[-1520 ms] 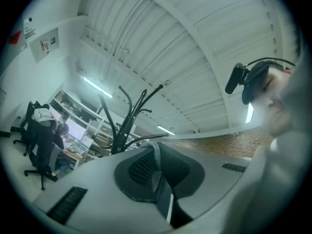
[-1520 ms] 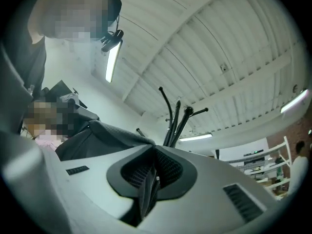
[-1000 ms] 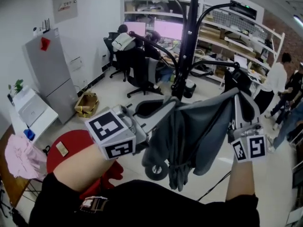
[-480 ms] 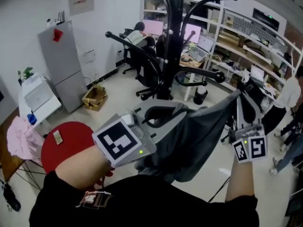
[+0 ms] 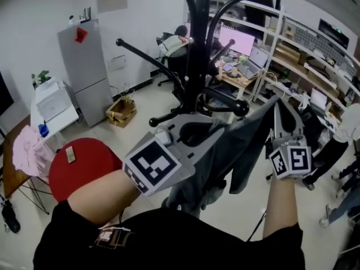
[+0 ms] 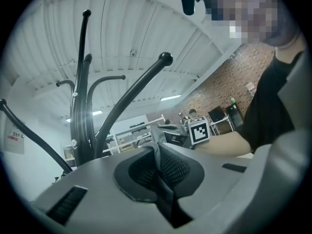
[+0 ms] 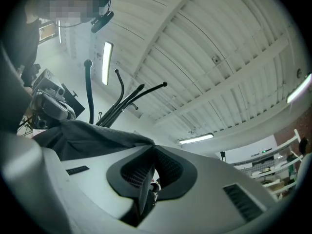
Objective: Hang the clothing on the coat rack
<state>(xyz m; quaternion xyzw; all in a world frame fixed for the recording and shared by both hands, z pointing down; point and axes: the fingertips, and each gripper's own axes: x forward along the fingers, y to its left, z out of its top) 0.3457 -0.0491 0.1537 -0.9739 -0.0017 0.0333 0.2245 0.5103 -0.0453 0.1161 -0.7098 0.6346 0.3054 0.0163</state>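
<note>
The left hand-held gripper (image 5: 194, 129) is clamped on an edge of the grey garment (image 5: 225, 151). Its own view shows a fold of cloth pinched between the closed jaws. The right hand-held gripper (image 5: 278, 107) is also shut on the garment, with a thin edge of fabric running out of its closed jaws toward 10 o'clock in its view.

In the head view the garment hangs spread between the two. The left gripper is at its 9 o'clock end and the right at its 2 o'clock end, and the loose bulk sags toward 6 o'clock.

The black rack (image 5: 198, 49) stands at 12 o'clock from the garment, just behind it. One low arm (image 5: 228, 101) with a ball tip crosses the cloth's top edge. I cannot tell whether they touch, and no part of the garment is over a hook.

Toward 9 o'clock from the left gripper are a red stool (image 5: 79, 170) and a pink cloth (image 5: 28, 151). A grey fridge (image 5: 84, 66) and a cardboard box (image 5: 121, 110) stand toward 10 o'clock.
</note>
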